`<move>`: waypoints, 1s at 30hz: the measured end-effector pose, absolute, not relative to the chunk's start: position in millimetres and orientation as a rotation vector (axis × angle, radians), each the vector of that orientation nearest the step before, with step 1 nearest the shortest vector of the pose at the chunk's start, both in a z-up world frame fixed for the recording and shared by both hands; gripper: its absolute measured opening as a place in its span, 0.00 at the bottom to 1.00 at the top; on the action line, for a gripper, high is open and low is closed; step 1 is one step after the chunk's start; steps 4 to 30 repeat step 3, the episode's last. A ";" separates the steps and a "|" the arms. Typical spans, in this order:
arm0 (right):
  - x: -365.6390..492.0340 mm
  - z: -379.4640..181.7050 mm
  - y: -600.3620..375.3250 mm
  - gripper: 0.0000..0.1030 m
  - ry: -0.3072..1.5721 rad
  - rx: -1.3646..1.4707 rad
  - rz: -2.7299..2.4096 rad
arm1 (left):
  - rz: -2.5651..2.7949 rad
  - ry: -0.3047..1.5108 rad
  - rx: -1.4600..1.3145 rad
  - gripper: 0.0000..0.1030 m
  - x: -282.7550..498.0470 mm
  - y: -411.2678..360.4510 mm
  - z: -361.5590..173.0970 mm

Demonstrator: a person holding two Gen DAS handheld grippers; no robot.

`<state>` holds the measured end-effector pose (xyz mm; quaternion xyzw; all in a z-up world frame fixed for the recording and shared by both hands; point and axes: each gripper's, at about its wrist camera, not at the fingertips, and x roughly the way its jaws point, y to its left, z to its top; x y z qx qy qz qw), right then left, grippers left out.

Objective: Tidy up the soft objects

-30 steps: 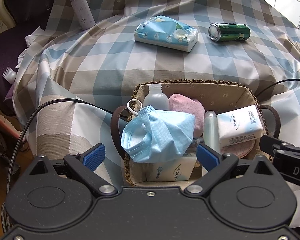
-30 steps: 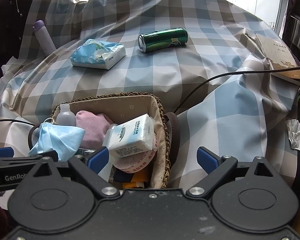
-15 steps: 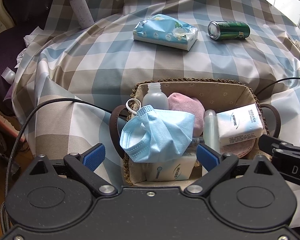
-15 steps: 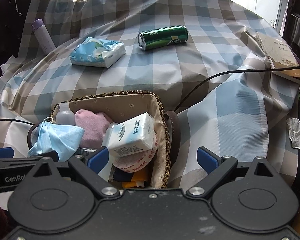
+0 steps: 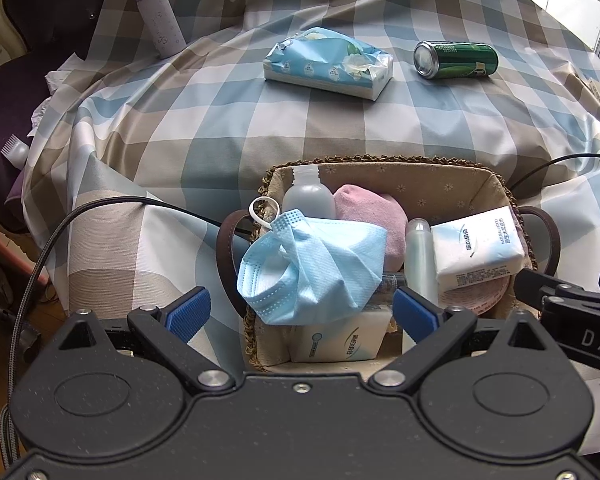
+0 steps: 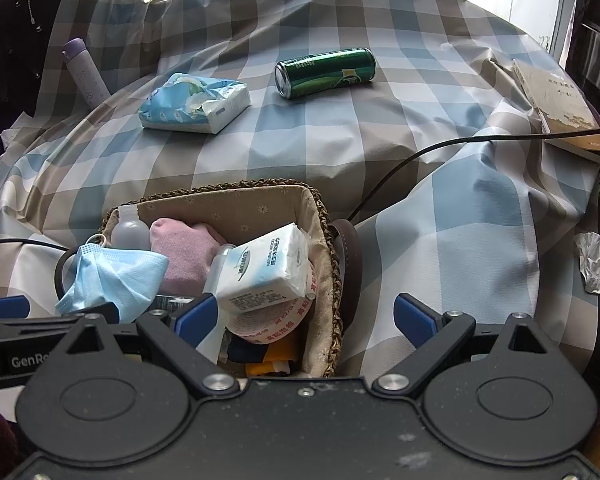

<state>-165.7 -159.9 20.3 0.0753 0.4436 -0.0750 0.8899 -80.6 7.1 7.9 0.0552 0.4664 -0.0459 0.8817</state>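
Both claws hang just in front of a woven basket (image 5: 388,159) that sits on a table covered with a blue, white and tan checked cloth (image 5: 228,128). The left claw (image 5: 302,310) stands wide, its blue-tipped fingers (image 5: 188,312) spread to either side of the basket's near left corner and holding nothing. The right claw (image 6: 306,316) is also wide and empty; its left finger is low over the basket's near right part, and its right finger is over bare cloth.

A light blue face mask (image 5: 312,268) drapes over the basket's left rim, partly inside and partly hanging out, with a white ear loop (image 5: 260,210) curling above it. Behind the mask stands a small clear bottle (image 5: 308,196), and beside that lies a folded pink cloth (image 5: 374,216). A white tissue pack (image 5: 478,246) leans at the right side of the basket on top of a roll of tape (image 6: 274,314), with a slim pale tube (image 5: 418,256) just to its left. Another white pack (image 5: 340,338) lies under the mask at the near edge.

Farther back on the cloth, well apart from the basket, lie a blue soft tissue pack (image 5: 328,64) and a green can (image 5: 456,60) on its side. A lilac flask (image 5: 160,16) stands at the far left. A book (image 6: 560,108) rests at the right edge, and a black cable (image 6: 440,152) crosses the cloth beside it.
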 end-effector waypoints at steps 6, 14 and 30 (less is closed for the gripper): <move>-166.0 19.2 -159.3 0.93 0.923 0.159 -0.155 | -0.097 0.970 0.115 0.93 -80.7 6.2 8.2; -166.0 19.2 -159.3 0.93 0.923 0.159 -0.155 | -0.097 0.970 0.115 0.93 -80.7 6.2 8.2; -166.0 19.2 -159.3 0.93 0.923 0.159 -0.155 | -0.097 0.970 0.115 0.93 -80.7 6.2 8.2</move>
